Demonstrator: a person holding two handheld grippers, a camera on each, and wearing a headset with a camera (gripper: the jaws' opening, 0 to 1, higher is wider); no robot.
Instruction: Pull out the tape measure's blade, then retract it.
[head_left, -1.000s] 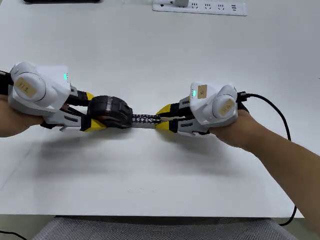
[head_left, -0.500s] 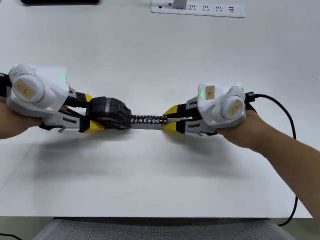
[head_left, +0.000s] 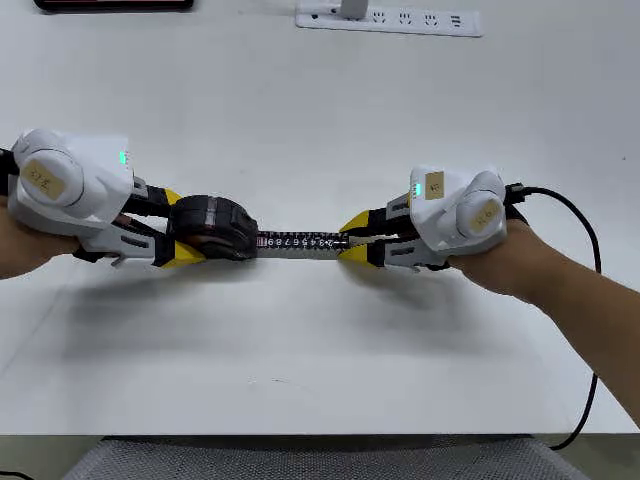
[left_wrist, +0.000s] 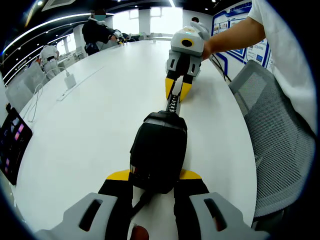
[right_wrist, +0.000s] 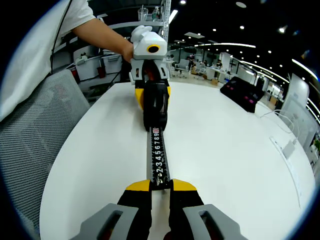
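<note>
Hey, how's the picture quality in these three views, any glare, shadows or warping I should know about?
Head view: even light, soft shadows on the table, sharp. Left gripper view: fisheye bows the table edge; tape measure sharp, far windows blown out. Right gripper view: blade numerals crisp, background dim.

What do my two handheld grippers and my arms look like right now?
Both the left gripper and the right gripper have rounded white housings, tan stickers with small markings, a green light, and black fingers with yellow tips over grey bases. A black cable trails from the right gripper. The person wears a white short-sleeved top; the forearms are bare.
</note>
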